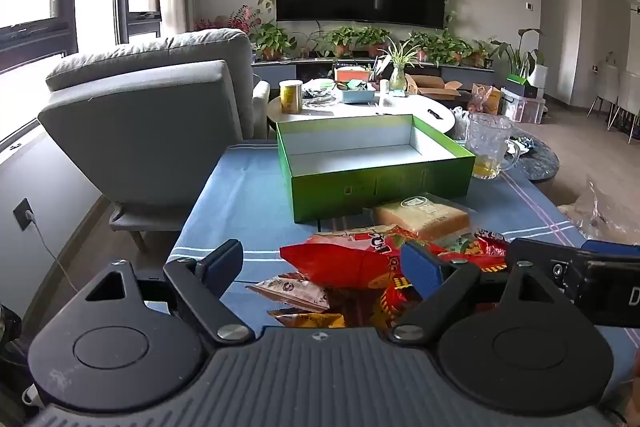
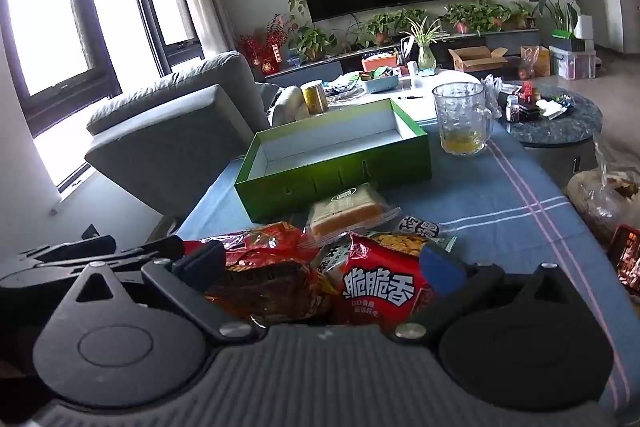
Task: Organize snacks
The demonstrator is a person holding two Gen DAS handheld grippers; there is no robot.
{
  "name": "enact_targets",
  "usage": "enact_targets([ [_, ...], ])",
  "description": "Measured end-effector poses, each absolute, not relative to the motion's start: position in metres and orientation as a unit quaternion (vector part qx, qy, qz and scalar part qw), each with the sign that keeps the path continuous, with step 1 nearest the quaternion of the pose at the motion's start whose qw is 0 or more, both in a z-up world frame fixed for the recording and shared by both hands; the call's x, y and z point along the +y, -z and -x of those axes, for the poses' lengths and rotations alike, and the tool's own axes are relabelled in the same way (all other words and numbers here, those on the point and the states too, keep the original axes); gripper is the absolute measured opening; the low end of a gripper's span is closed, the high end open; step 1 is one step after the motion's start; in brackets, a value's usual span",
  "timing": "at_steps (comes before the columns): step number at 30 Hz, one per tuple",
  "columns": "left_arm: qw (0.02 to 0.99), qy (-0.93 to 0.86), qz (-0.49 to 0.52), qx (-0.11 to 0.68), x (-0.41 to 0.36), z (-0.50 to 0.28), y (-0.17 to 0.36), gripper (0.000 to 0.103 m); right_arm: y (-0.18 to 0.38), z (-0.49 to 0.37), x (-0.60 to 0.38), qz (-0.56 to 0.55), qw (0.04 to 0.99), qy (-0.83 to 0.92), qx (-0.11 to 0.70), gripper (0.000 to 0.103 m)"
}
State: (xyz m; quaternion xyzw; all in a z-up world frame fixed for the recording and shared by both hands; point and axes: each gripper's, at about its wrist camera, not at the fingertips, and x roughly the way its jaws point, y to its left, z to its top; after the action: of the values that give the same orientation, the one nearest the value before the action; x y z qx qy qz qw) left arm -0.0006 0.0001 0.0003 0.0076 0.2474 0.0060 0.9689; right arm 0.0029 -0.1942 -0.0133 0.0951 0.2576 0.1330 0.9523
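Mid-frame, green box (image 1: 376, 163) has nothing in it; snacks (image 2: 320, 267) wait below. I've both grippers, left (image 1: 322, 269) & right (image 2: 320, 269), wide open, holding nothing.

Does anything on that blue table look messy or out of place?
Yes. The snack packets lie in a jumbled, overlapping heap at the near edge, while the green box behind them sits empty. The wrapped bread rests against the box's front. Nothing looks spilled.
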Motion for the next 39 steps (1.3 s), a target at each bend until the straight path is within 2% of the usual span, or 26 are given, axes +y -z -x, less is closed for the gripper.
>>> enact_targets([
  [39, 0.966, -0.007, 0.017, 0.259, 0.014, 0.003, 0.009, 0.084, 0.023, 0.001, -0.181, -0.084, 0.948, -0.138, 0.275, 0.072],
])
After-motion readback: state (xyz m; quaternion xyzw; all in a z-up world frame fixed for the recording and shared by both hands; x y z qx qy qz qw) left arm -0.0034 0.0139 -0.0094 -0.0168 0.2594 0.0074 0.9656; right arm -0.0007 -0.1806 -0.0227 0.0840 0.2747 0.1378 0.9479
